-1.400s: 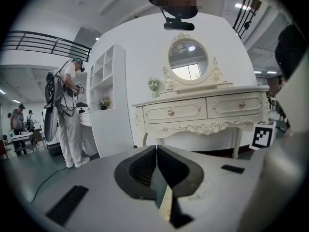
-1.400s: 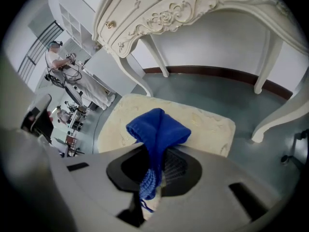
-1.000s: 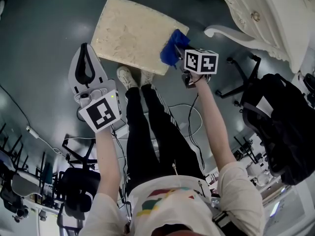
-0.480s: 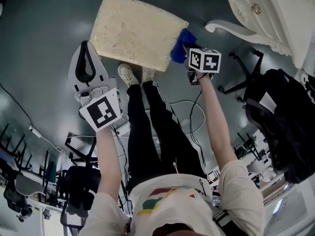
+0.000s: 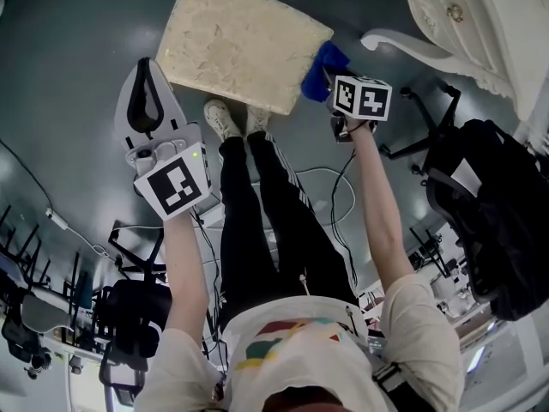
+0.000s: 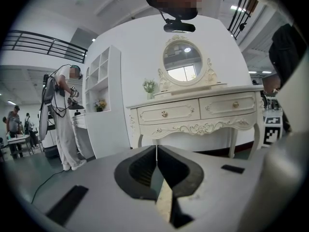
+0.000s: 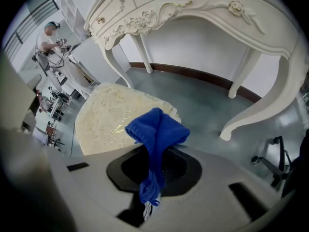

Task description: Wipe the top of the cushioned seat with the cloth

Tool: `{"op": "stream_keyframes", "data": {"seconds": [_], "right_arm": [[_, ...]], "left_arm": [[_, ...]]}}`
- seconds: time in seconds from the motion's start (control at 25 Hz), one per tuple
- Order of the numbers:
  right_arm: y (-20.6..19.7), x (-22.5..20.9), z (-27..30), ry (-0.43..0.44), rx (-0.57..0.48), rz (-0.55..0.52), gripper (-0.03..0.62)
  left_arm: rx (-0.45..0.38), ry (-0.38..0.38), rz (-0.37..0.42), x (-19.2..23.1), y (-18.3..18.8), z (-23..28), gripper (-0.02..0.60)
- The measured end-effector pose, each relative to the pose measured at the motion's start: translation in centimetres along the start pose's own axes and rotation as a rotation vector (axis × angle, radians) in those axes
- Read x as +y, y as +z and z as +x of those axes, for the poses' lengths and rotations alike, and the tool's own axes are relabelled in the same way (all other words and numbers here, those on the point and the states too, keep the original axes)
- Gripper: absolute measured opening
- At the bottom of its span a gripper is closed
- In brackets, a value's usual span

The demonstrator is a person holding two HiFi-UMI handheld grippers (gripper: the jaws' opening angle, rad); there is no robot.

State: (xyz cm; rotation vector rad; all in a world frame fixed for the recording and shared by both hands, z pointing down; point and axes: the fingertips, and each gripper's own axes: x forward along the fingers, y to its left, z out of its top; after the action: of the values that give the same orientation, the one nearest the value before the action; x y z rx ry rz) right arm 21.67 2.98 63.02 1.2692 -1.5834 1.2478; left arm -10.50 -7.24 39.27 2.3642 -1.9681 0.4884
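Cloth (image 5: 321, 69) (image 7: 157, 134), bright blue and bunched into a soft hood, now hangs just off the right edge of the cushioned seat (image 5: 240, 41) (image 7: 116, 120); a second ago it lay on the seat's near right corner, and it has since slid outward and farther from the person. The right gripper (image 5: 328, 81) (image 7: 155, 166) is clamped on the cloth's lower folds, its top flopping forward past the jaws. The seat's cream top shows a mottled, embossed pattern and a faint sheen. The left gripper (image 5: 146, 65) (image 6: 156, 153), jaws pressed together with nothing between them, hovers left of the seat, a little farther left than before. The person's light shoes (image 5: 225, 129) stand at the seat's near edge on a glossy grey-green floor (image 5: 77, 101), where cables (image 5: 330, 191) trail. An ornate white dressing table (image 5: 463, 24) (image 6: 193, 115) (image 7: 193, 13) with an oval mirror (image 6: 182, 62) stands beyond the seat, a black backpack (image 5: 489, 221) to the right, white shelving (image 6: 101, 100) and another person (image 6: 63, 120) in the background.
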Motion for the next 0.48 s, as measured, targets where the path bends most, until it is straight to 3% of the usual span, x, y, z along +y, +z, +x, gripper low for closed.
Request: {"op": "stream_keyframes", "data": {"seconds": [0.28,0.48], "right_arm": [[4.3,7.1,-6.7,0.171,-0.153,0.057,0.034],[8.8,14.7,-9.9,0.356,-0.284,0.061,0.034]], "left_arm": [[-0.009,0.034,-0.012,1.3,0.7,-0.9,0.006],[-0.029,0.074,-0.028,2.4,1.6,-1.6,0.006]]}}
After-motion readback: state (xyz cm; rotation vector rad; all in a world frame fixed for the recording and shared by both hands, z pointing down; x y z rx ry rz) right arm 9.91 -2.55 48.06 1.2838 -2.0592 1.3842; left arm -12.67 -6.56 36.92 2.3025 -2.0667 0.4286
